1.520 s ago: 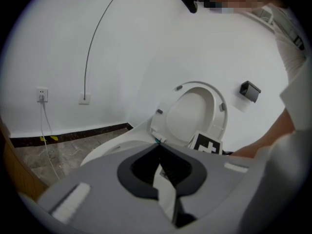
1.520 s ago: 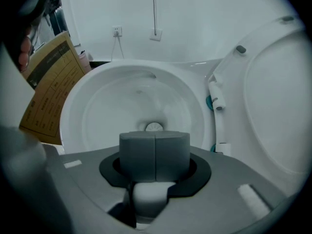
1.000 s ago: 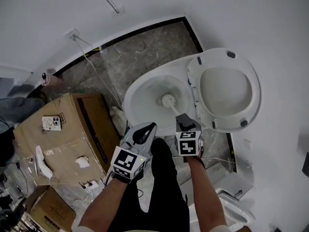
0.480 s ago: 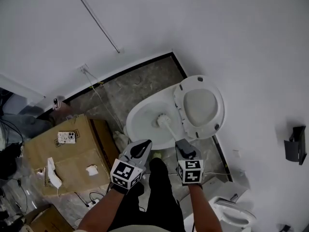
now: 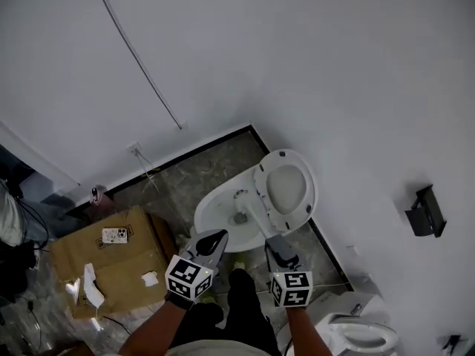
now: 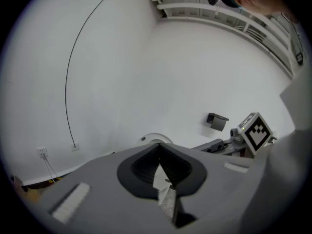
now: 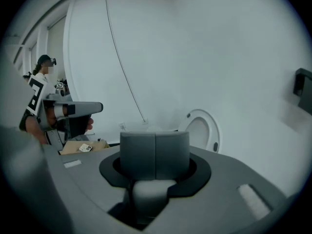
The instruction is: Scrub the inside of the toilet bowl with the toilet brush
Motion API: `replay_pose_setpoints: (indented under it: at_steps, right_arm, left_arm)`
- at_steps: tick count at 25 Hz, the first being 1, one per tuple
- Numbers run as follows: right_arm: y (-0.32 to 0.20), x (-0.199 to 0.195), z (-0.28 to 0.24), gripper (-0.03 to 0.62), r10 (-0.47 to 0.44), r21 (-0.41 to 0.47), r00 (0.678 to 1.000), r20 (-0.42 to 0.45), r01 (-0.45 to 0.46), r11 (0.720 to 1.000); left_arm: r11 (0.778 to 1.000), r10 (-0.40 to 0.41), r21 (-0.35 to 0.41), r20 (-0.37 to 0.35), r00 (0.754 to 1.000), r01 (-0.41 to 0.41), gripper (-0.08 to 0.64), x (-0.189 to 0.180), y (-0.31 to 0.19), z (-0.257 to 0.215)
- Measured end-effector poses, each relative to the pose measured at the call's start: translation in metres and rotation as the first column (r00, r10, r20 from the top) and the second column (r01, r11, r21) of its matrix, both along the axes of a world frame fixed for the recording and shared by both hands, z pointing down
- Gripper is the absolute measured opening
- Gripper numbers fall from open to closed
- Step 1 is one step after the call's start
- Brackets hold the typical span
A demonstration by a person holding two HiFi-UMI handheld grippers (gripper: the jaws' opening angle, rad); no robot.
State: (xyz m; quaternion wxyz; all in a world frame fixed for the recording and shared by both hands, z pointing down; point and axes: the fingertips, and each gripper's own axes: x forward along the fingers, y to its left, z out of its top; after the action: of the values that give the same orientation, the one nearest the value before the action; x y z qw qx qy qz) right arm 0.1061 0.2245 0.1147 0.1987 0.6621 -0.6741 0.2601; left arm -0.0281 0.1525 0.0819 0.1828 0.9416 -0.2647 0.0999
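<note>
The white toilet bowl [image 5: 215, 208] stands on the floor with its lid [image 5: 286, 190] raised against the wall. My right gripper [image 5: 273, 245] is shut on the white toilet brush handle [image 5: 256, 225]. The brush head [image 5: 239, 216] sits low inside the bowl. In the right gripper view the finger pads [image 7: 139, 155] press together above the grey handle end [image 7: 148, 196]. My left gripper [image 5: 211, 237] hovers shut at the bowl's near rim, left of the brush. A thin pale sliver [image 6: 163, 186] shows at its seam; what it is I cannot tell.
A cardboard box [image 5: 89, 265] with a phone [image 5: 115, 234] on it stands left of the toilet. A black wall holder [image 5: 424, 212] hangs at the right. A loose white toilet seat [image 5: 360, 336] lies at the bottom right. A cable [image 5: 137, 58] runs up the wall.
The head view has pulled up and back, so the toilet looks smaller. The brush head has shifted from the bowl's right side toward its middle. Both grippers stay shut.
</note>
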Motion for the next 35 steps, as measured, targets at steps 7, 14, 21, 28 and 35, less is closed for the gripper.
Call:
replay_pose_setpoints:
  at_steps: [7,14,21,28,35]
  right_arm:
    - [0.012,-0.016,-0.099,0.164,0.0,0.185,1.0,-0.013,0.003,0.983]
    - [0.014,-0.036,-0.169,0.164,-0.01,0.321,0.999,-0.04,0.022,0.947]
    - [0.015,-0.05,-0.232,0.164,-0.021,0.438,0.998,-0.061,0.046,0.898]
    - [0.016,-0.054,-0.277,0.164,-0.019,0.519,0.998,-0.064,0.05,0.854]
    - [0.023,-0.05,-0.306,0.164,-0.007,0.57,0.997,-0.072,0.047,0.82]
  left_arm:
    - [0.999,0.008,0.054,-0.068,0.998,-0.005,0.006,-0.01,0.011,-0.082]
    - [0.991,0.024,0.135,-0.113,0.993,-0.008,0.006,-0.024,0.017,-0.15]
    - [0.979,0.019,0.206,-0.146,0.989,0.012,0.006,-0.042,0.018,-0.209]
    - [0.967,0.004,0.251,-0.167,0.986,0.039,0.006,-0.052,0.015,-0.249]
    - [0.96,-0.017,0.271,-0.184,0.983,0.067,0.006,-0.055,0.016,-0.274]
